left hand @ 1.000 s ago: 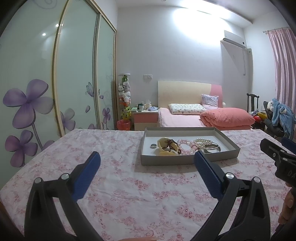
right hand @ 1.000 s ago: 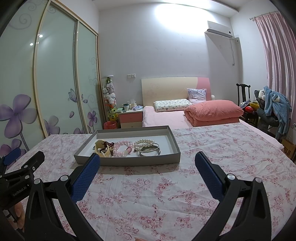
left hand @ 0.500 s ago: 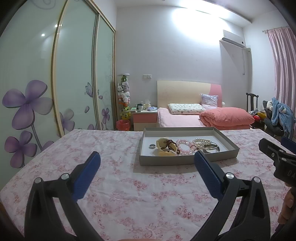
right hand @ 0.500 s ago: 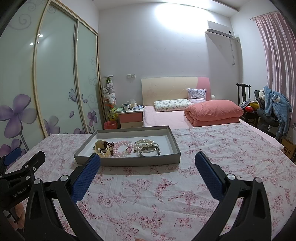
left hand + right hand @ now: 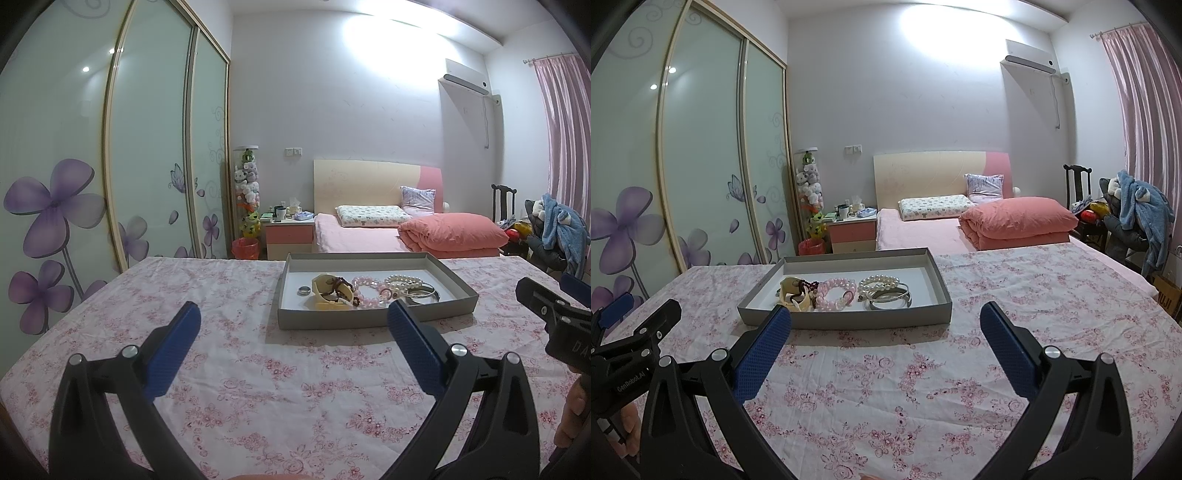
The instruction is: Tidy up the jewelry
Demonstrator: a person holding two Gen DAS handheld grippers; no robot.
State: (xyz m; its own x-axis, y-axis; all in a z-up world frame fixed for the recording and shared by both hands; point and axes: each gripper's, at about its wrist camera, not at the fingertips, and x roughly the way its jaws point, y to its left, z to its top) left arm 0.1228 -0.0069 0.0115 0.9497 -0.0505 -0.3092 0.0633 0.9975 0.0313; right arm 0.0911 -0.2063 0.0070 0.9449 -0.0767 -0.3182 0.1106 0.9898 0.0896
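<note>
Flower-print worktop (image 5: 229, 369) spread wide below both cameras. Grey tray (image 5: 849, 321) resting on it, well ahead of left gripper (image 5: 293, 325) and right gripper (image 5: 885, 325); jaws of both held wide apart, gripping nothing. Inside the tray, bunched together: cream cuff (image 5: 325, 291), pink bead bracelet (image 5: 834, 295), pearl bracelet (image 5: 879, 283), silver bangles (image 5: 888, 298). Probably all light; bangles stiff and slippery, best pinched across the rim; bead strands floppy, likely to snag neighbours, best lifted at a free loop. Small ring (image 5: 304, 290) plain only from the left wrist, hidden behind the cuff from the right.
</note>
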